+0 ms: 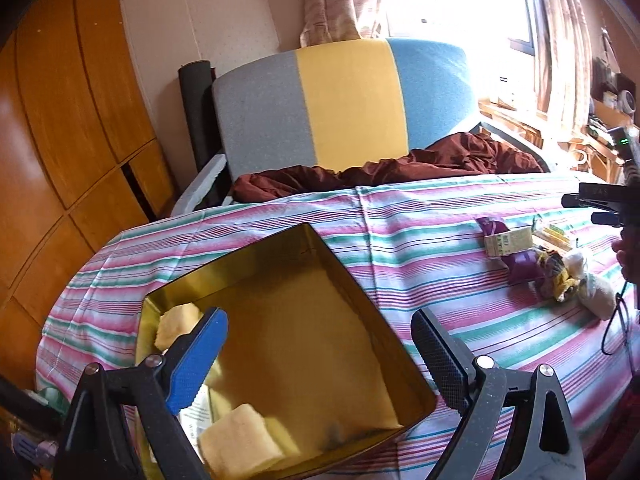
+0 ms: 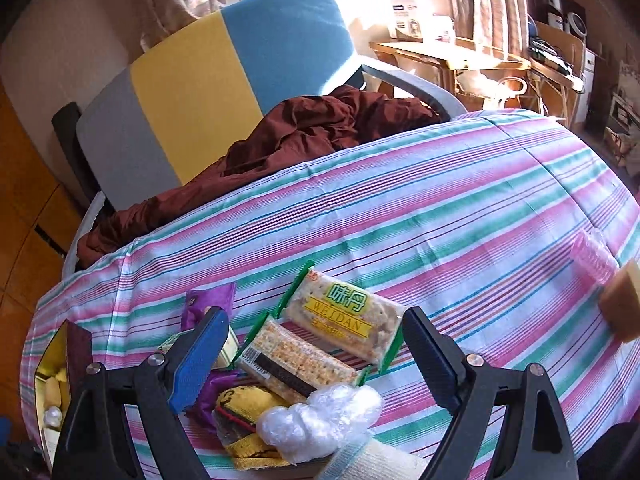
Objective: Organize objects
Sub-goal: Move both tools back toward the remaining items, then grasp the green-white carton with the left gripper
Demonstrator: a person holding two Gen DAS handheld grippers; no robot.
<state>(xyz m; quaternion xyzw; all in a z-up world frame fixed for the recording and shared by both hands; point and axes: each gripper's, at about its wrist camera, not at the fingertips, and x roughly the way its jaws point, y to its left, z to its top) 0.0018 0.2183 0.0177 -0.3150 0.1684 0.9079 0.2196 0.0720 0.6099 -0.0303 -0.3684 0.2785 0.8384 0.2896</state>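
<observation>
Striped pink, green and white cloth (image 2: 460, 200) covers the table, with a grey, yellow and blue chair (image 1: 348, 100) behind its far edge. Near the left edge stands an open gold tin (image 1: 328, 264) holding pale yellow packets (image 1: 240, 440); the left gripper (image 1: 320, 356) hangs released over it, nothing between its fingers. The right gripper (image 2: 312, 356), also released, hovers above a heap of snack packs, two cracker packets (image 2: 344, 316) among them.

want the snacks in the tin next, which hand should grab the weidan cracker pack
Right. The right gripper hangs open directly over the cracker pack in the snack pile. The left gripper is open over the gold tin, away from the pile.
</observation>
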